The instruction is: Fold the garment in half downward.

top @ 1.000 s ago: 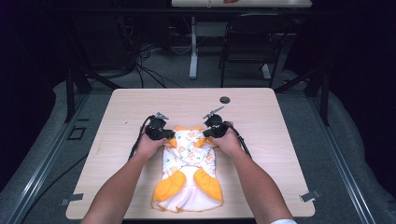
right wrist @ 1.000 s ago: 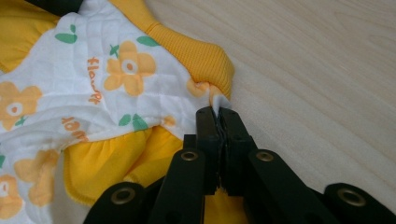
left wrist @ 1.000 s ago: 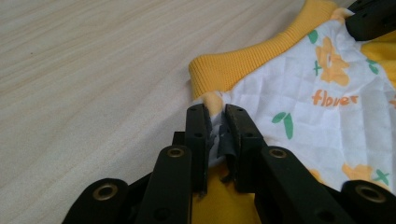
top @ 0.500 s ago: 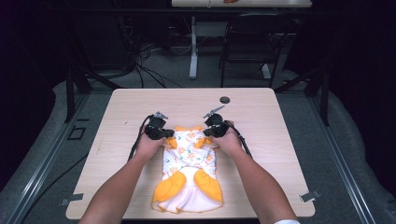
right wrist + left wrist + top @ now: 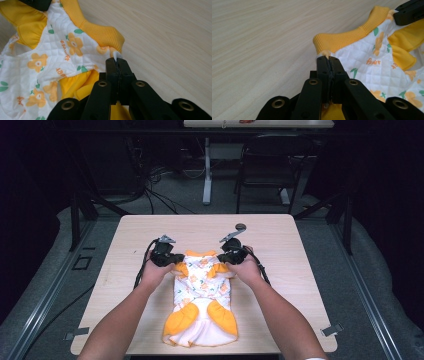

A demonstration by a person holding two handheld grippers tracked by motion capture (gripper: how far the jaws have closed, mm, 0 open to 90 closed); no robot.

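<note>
The small quilted garment [image 5: 201, 302], white with orange flowers and yellow trim, lies on the near half of the wooden table [image 5: 300, 245], its ribbed yellow hem [image 5: 352, 40] at the far end. Compared with a second ago, that far end is now pinched at both corners. The left gripper [image 5: 167, 260] has just been closing its jaws, and fabric is seen clamped between them at the left corner, just below the ribbing. The right gripper [image 5: 227, 257] is likewise closed on the right corner, a white tip of cloth [image 5: 116, 55] sticking out past the pads. Both corners appear slightly raised off the table since the earlier pictures. It is judged that the grasp is complete and a fold of the far edge toward the near end is beginning.
</note>
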